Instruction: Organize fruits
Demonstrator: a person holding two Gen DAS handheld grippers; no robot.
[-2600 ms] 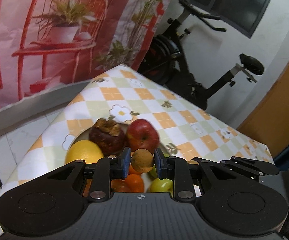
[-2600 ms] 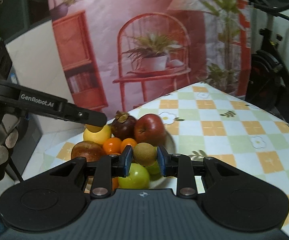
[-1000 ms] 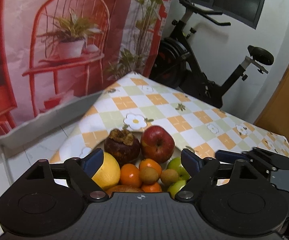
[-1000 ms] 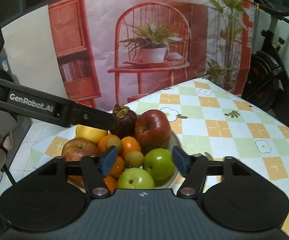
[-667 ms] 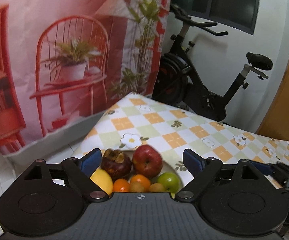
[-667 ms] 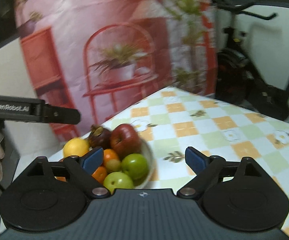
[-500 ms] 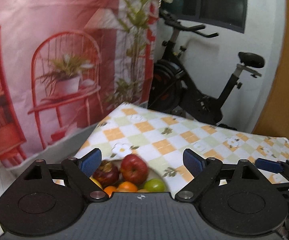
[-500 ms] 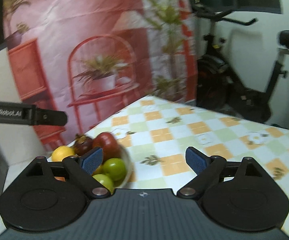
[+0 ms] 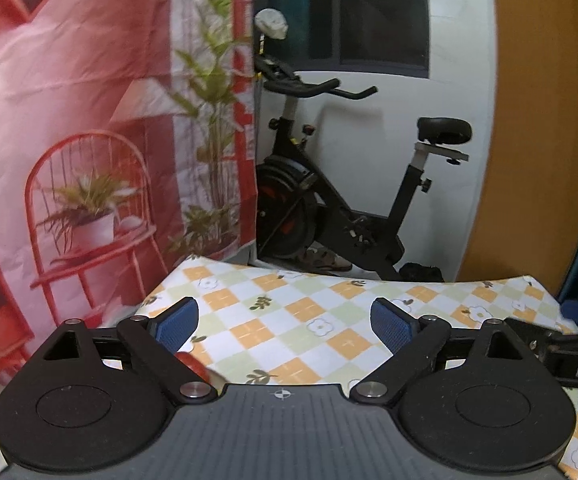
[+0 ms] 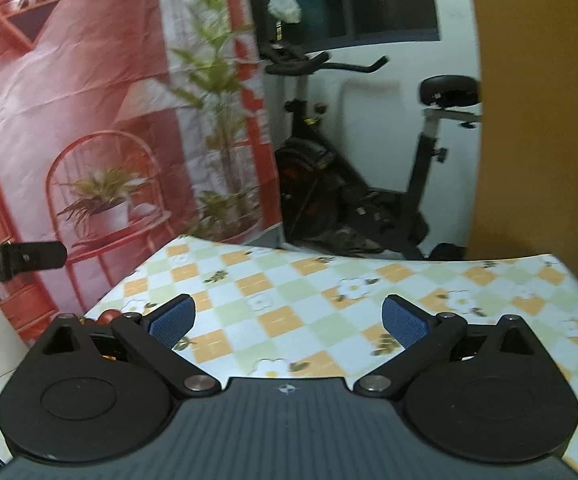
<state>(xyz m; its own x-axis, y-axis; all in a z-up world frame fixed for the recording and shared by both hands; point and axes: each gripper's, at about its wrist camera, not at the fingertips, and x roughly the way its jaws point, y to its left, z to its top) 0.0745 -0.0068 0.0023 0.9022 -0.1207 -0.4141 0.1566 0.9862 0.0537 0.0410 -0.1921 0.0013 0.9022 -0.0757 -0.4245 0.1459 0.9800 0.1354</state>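
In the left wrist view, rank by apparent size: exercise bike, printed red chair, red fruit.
1. exercise bike
2. printed red chair, nearly alike; distance makes this unsure
3. red fruit, mostly hidden

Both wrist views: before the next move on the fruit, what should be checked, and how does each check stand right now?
1. Left tool open, nothing between its pads: ok.
2. Right tool open, nothing between its pads: ok.
3. Fruit pile in clear view: not ok; only a red fruit peeks past the left tool's body.
4. Checkered tablecloth ahead free of stray fruit: ok.
5. All fruit on the plate: cannot tell.
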